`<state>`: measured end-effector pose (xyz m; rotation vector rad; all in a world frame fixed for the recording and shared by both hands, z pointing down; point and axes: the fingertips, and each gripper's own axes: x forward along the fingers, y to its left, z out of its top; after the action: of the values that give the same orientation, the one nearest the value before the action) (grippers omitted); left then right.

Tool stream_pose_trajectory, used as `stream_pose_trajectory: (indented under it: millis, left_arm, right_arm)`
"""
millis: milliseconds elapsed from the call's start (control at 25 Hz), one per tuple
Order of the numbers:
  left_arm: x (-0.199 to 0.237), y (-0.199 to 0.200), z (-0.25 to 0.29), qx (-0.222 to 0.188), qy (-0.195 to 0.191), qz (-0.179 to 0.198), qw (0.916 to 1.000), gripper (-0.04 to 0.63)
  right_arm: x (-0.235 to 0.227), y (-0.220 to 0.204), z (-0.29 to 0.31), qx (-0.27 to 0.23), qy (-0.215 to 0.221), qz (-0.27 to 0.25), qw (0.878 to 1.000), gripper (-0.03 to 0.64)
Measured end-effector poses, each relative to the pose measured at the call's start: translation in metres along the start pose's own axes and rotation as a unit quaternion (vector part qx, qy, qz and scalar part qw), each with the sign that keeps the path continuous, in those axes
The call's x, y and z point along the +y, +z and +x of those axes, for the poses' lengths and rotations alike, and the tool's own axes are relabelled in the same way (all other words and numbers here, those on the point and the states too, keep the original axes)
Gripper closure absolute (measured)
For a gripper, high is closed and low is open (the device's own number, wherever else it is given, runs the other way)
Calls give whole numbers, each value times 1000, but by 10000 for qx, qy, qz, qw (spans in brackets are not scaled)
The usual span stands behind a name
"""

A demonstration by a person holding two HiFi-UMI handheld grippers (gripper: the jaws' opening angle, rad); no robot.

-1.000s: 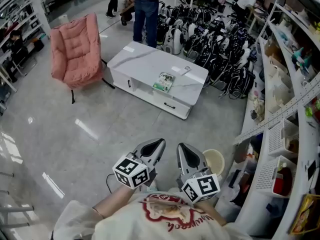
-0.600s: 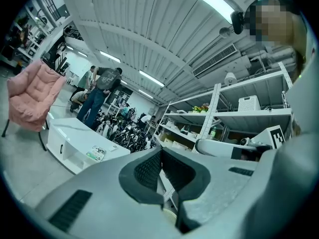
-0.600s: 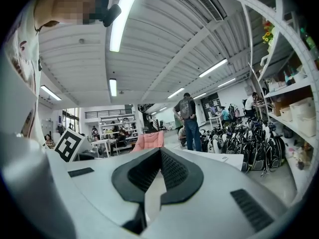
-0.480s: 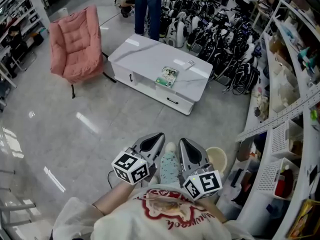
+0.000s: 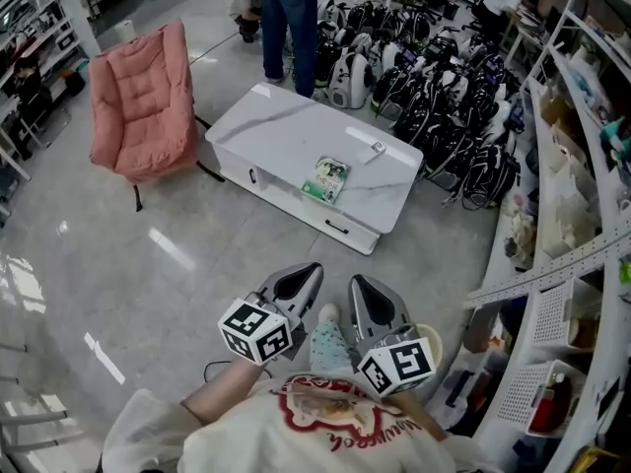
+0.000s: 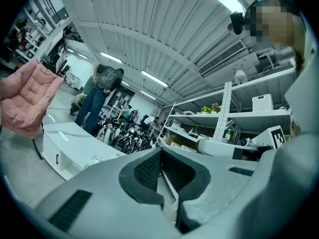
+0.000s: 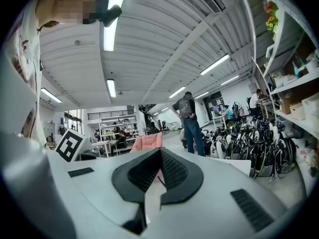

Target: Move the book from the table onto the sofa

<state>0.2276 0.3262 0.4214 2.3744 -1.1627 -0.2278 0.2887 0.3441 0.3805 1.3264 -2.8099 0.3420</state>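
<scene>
The book [image 5: 328, 178], green-covered, lies near the front edge of the low white table [image 5: 286, 126], well ahead of me. The pink sofa chair [image 5: 138, 101] stands left of the table. My left gripper [image 5: 314, 270] and right gripper [image 5: 357, 285] are held side by side close to my chest, far short of the table, both shut and empty. In the left gripper view, past the left gripper [image 6: 160, 151], the table [image 6: 65, 143] and the sofa chair [image 6: 25, 101] show. The right gripper [image 7: 159, 151] points toward the sofa chair [image 7: 147, 142].
A person in jeans [image 5: 288, 13] stands behind the table. Several black bags [image 5: 434, 77] crowd the floor beyond and right of it. Shelving [image 5: 582, 215] runs along the right. A pale bucket [image 5: 431, 335] sits by my right gripper. A small item [image 5: 378, 148] lies on the table.
The table, book and sofa chair have come a little nearer and lower in the head view. Both grippers stay shut together before my chest, and a foot now shows between them.
</scene>
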Motion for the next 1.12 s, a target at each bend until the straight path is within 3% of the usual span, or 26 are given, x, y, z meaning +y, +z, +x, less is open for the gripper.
stream_pose_trajectory:
  millis: [520, 1120]
  left_arm:
    - [68, 65, 149, -415, 182, 83, 9989, 591]
    - [103, 71, 191, -244, 542, -8, 9982, 591]
  right_arm:
    - [-130, 45, 116, -55, 288, -92, 9995, 617]
    - [-174, 44, 159, 144, 429, 184, 9988, 618]
